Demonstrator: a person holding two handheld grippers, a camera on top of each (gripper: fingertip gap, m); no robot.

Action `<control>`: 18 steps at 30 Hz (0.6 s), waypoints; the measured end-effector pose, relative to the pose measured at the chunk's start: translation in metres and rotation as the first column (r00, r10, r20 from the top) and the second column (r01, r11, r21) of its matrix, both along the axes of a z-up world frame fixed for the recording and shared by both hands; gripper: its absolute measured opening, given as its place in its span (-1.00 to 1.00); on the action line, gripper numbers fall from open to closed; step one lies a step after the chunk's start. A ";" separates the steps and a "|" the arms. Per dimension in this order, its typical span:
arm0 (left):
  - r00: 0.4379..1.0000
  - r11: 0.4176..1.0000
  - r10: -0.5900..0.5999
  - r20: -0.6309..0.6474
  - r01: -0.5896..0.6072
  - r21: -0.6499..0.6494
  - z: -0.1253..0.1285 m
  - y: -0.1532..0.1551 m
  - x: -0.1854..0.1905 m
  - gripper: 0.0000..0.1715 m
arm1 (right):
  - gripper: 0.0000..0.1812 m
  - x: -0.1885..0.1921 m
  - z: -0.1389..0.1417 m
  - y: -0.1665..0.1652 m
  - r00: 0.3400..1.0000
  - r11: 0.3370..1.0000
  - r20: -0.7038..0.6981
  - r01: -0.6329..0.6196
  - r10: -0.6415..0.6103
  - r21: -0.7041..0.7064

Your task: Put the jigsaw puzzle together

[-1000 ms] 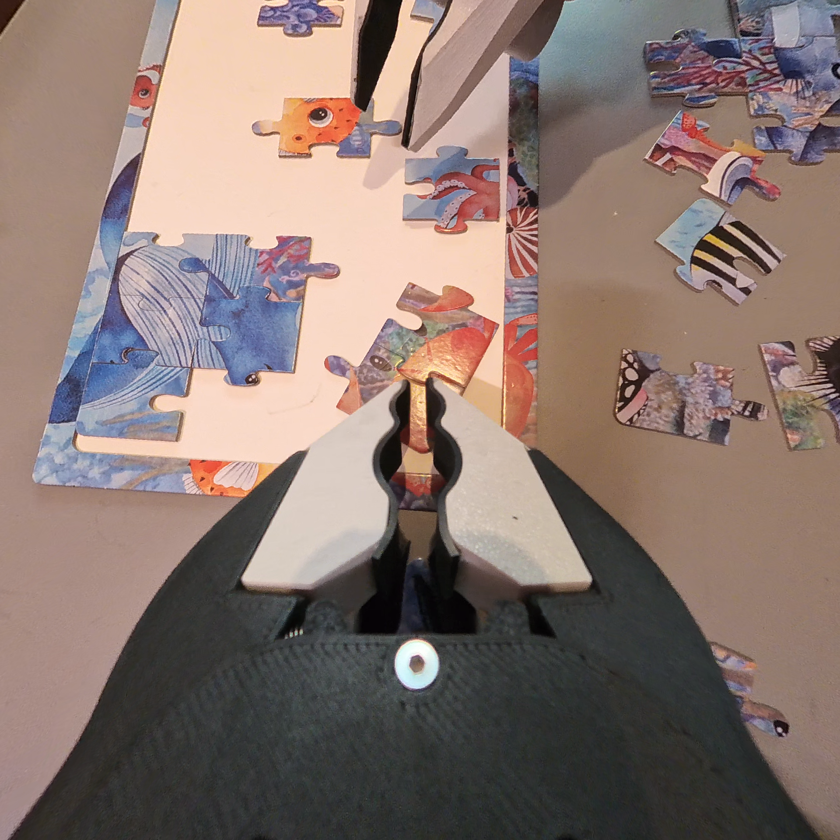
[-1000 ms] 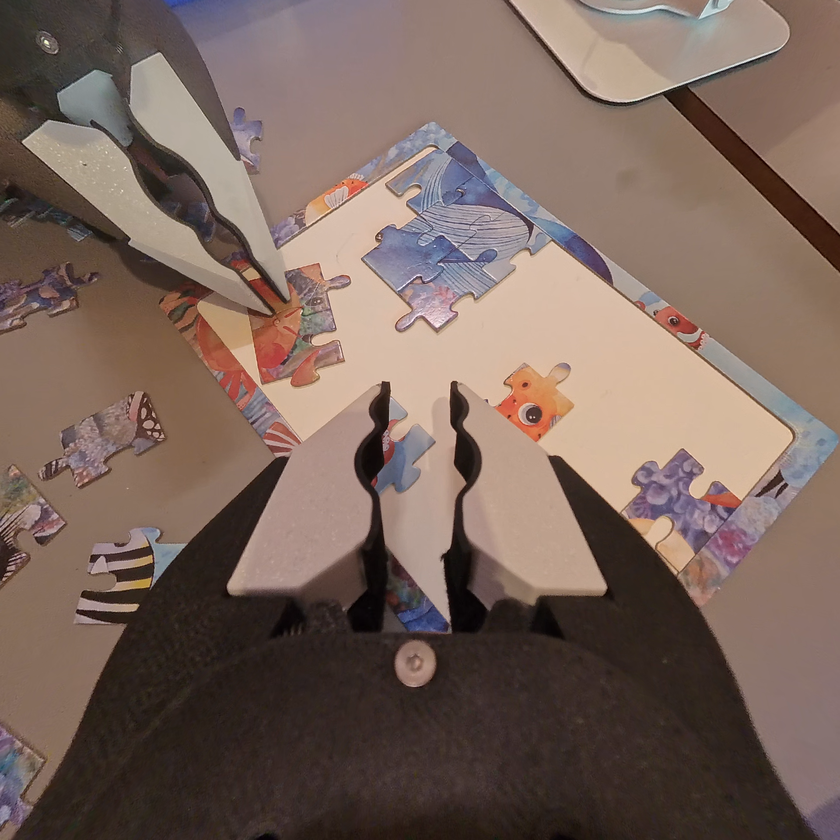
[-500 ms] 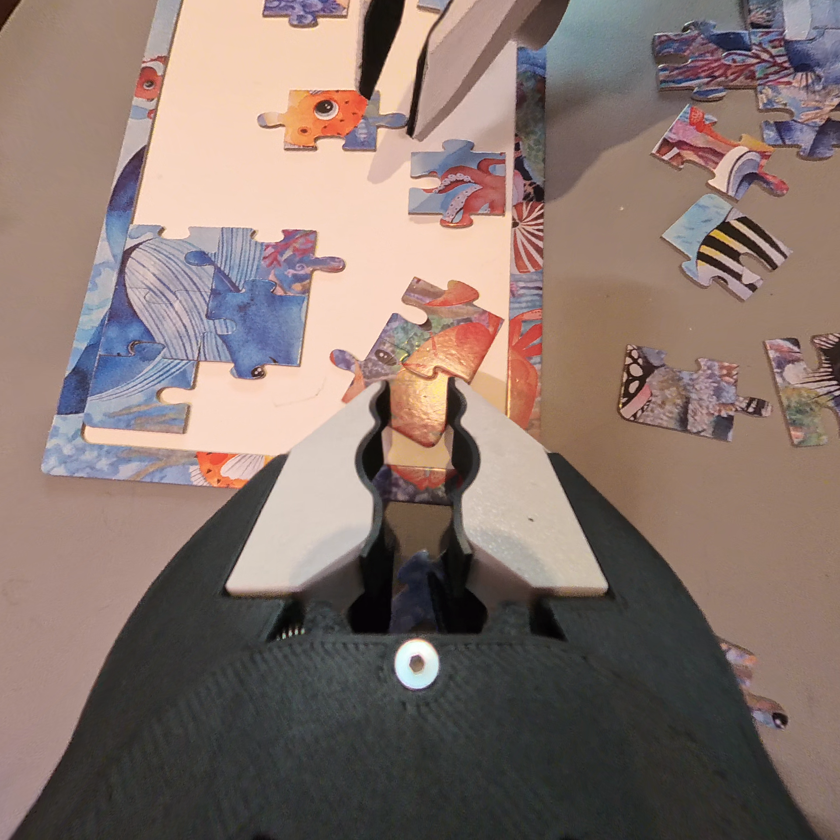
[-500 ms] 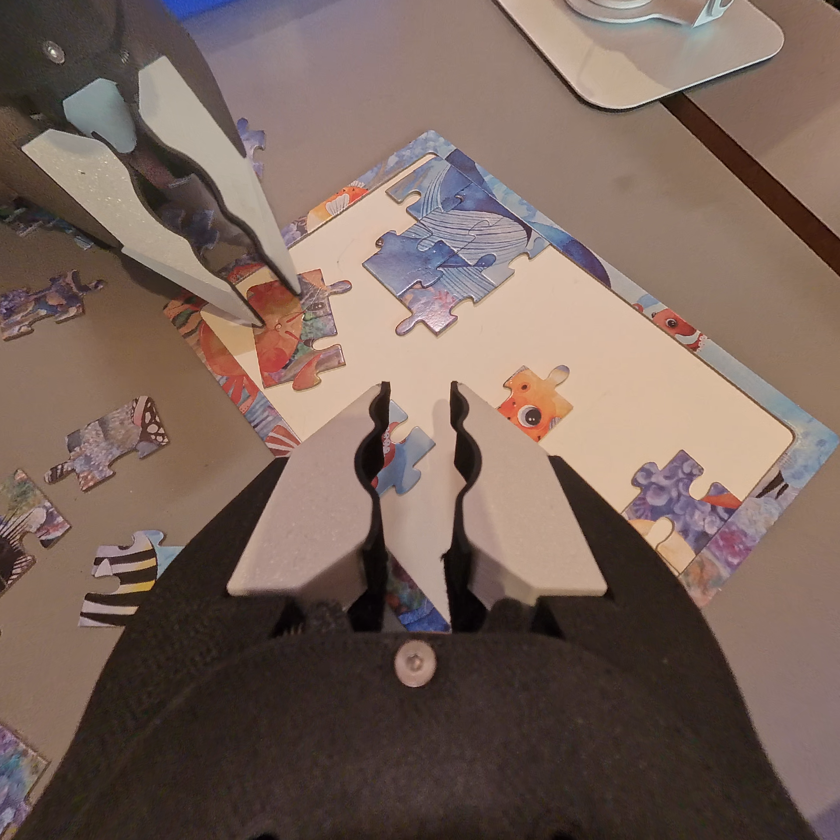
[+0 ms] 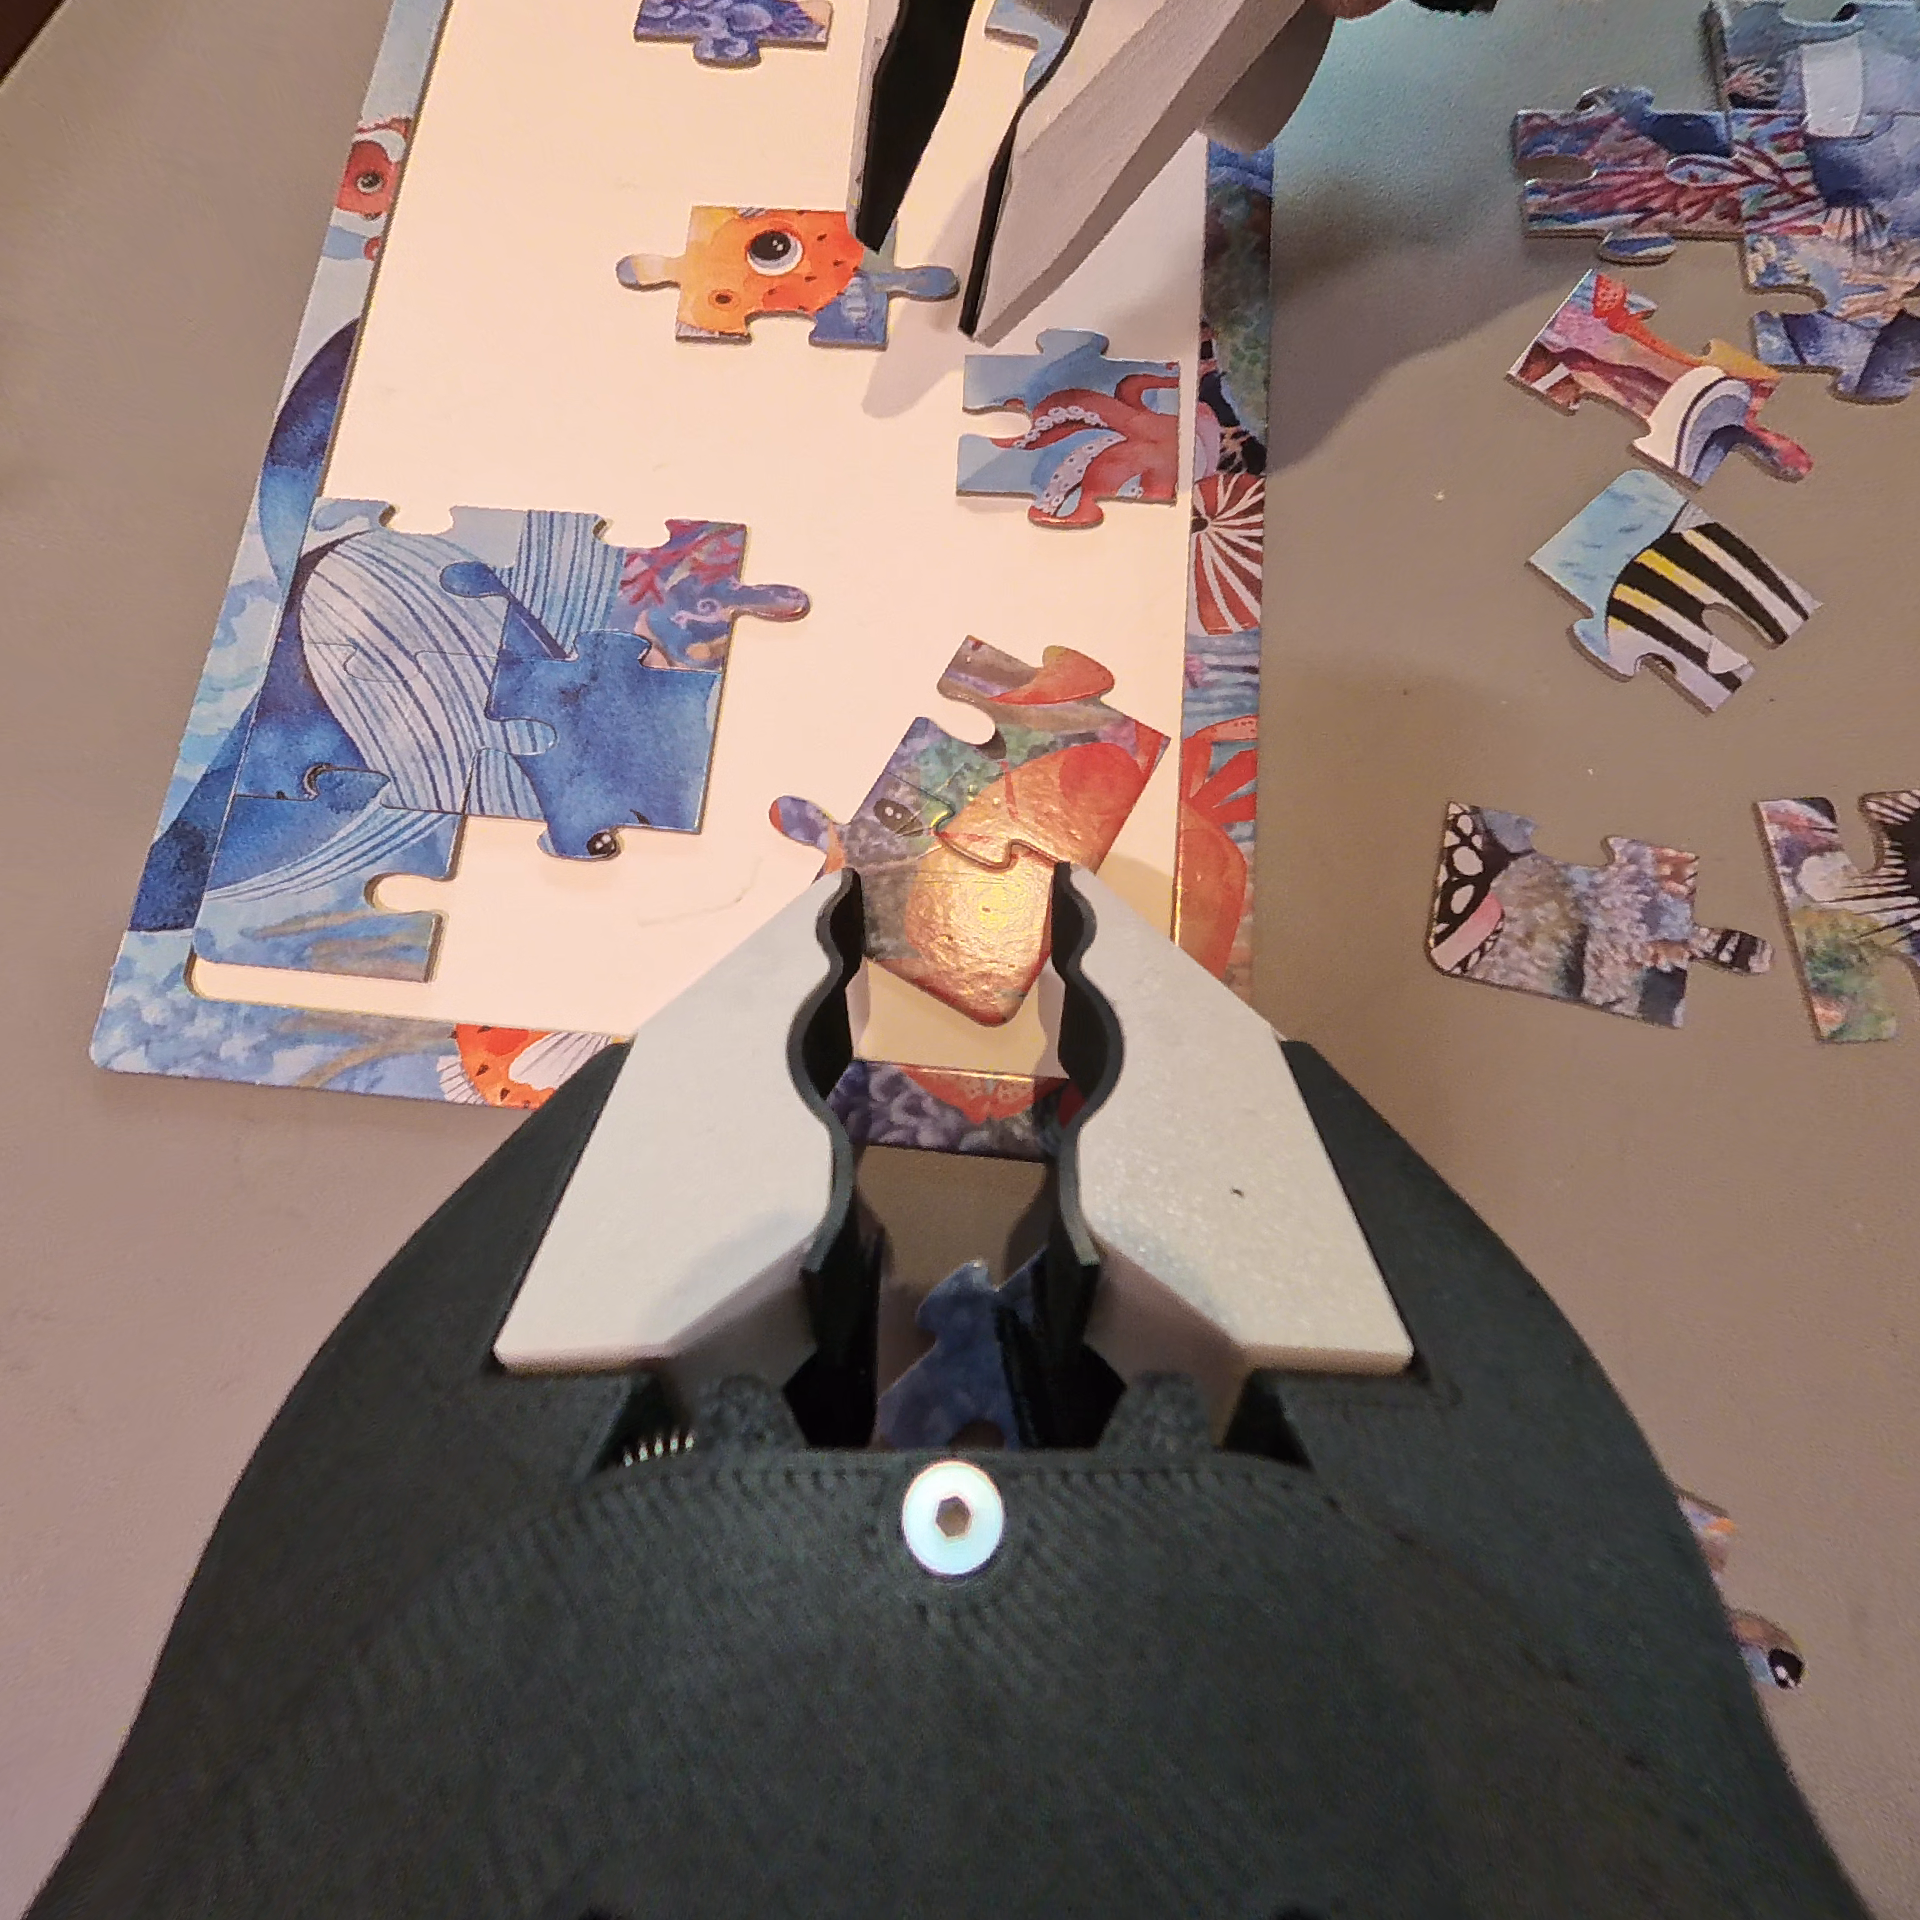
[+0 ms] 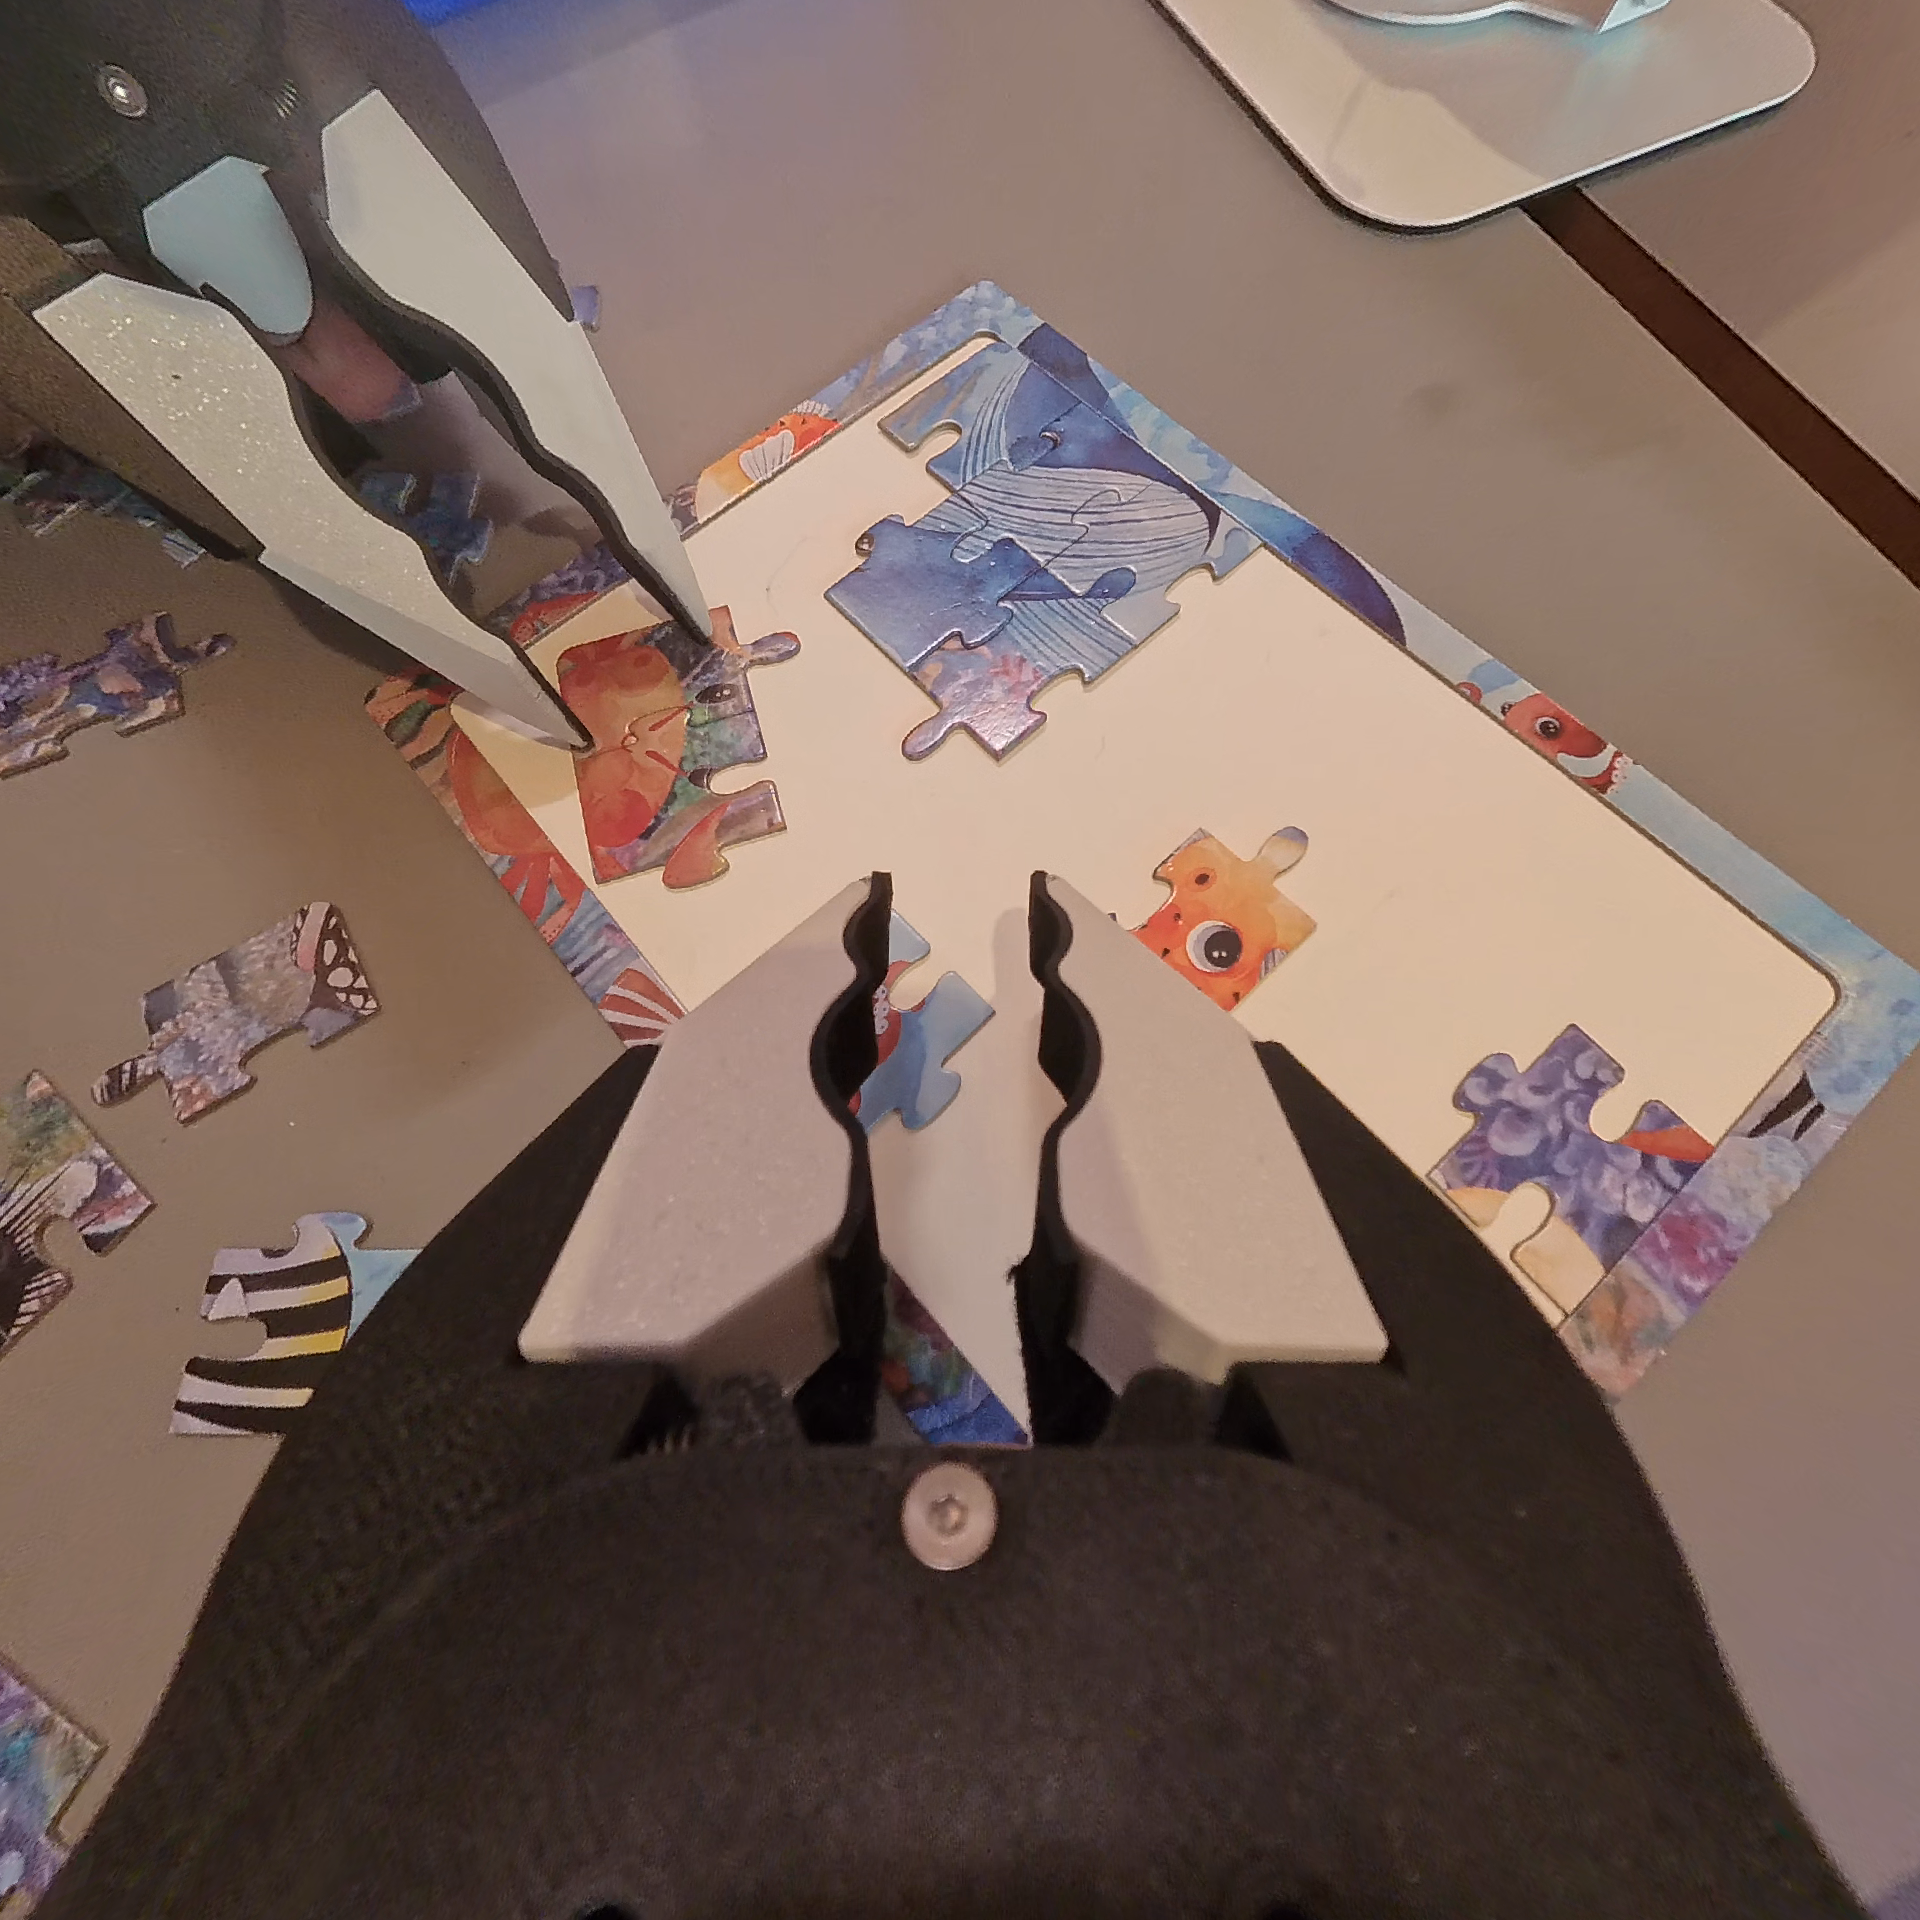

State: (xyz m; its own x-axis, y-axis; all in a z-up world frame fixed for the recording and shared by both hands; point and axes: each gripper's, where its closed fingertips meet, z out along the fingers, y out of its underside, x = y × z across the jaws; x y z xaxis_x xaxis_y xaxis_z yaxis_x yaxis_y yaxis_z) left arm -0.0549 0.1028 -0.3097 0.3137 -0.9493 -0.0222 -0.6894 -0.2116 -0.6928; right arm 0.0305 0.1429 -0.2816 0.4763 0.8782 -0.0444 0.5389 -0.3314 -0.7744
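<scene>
The puzzle tray (image 5: 623, 416) lies on the grey table and also shows in the right wrist view (image 6: 1455, 883). Two joined orange crab pieces (image 5: 1039, 790) lie in its corner, a little askew. My left gripper (image 5: 956, 883) is open, its tips low at either side of the nearer crab piece (image 6: 644, 769). It shows from the side in the right wrist view (image 6: 639, 686). My right gripper (image 6: 956, 894) is open and empty, above the tray by the octopus piece (image 6: 925, 1039). It shows at the top of the left wrist view (image 5: 925, 281).
In the tray are a joined blue whale cluster (image 5: 468, 727), an orange fish piece (image 5: 769, 270) and a purple coral piece (image 6: 1558, 1132). Loose pieces lie on the table, among them a striped fish piece (image 5: 1673, 592). A silver plate (image 6: 1507, 104) lies beyond the tray. My right fingertips sit around 11 cm from my left ones.
My left gripper has gone from nearly shut at the crab piece to open. The crab pieces have shifted slightly. My right gripper has stayed open above the tray.
</scene>
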 end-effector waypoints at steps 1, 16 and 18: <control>1.000 1.000 -0.001 -0.001 0.001 0.001 0.000 0.000 0.000 -0.59 | -0.73 0.000 0.000 0.000 1.000 1.000 0.000 -0.001 0.001 -0.001; 1.000 1.000 0.016 0.000 -0.016 -0.002 0.000 0.002 -0.001 -0.52 | -0.72 -0.001 0.000 -0.001 1.000 1.000 -0.003 -0.002 0.002 -0.004; 1.000 1.000 -0.002 0.000 0.002 0.000 0.000 -0.001 0.000 -0.60 | -0.72 0.000 0.000 0.000 1.000 1.000 -0.002 -0.001 0.001 -0.006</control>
